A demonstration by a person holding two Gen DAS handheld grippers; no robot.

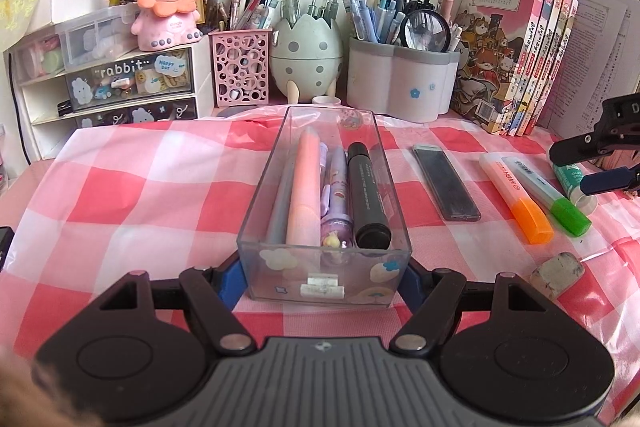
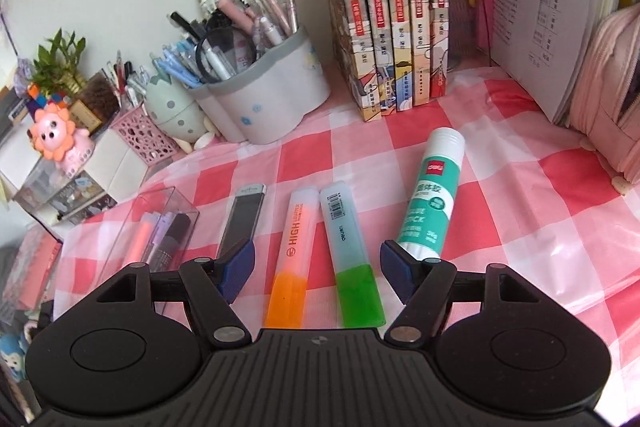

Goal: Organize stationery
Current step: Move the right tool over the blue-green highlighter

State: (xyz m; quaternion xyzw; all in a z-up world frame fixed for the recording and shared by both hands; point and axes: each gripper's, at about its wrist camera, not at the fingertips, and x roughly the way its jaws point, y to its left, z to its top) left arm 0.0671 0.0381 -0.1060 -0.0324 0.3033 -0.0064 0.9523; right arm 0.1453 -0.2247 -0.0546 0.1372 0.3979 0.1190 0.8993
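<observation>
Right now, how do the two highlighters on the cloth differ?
The orange highlighter has an orange cap and "HIGH" printed on its body; the green highlighter has a green cap and a barcode label. Orange lies left of green. Both lie flat, side by side, caps toward the right claw.

Glue stick (image 1: 576, 183) partly behind right gripper (image 1: 592, 163) at 3 o'clock, left gripper (image 1: 322, 277) fingertips hidden by clear tray (image 1: 256, 251), book spines' (image 2: 400, 7) tops cropped at 12 o'clock, print unreadable
</observation>
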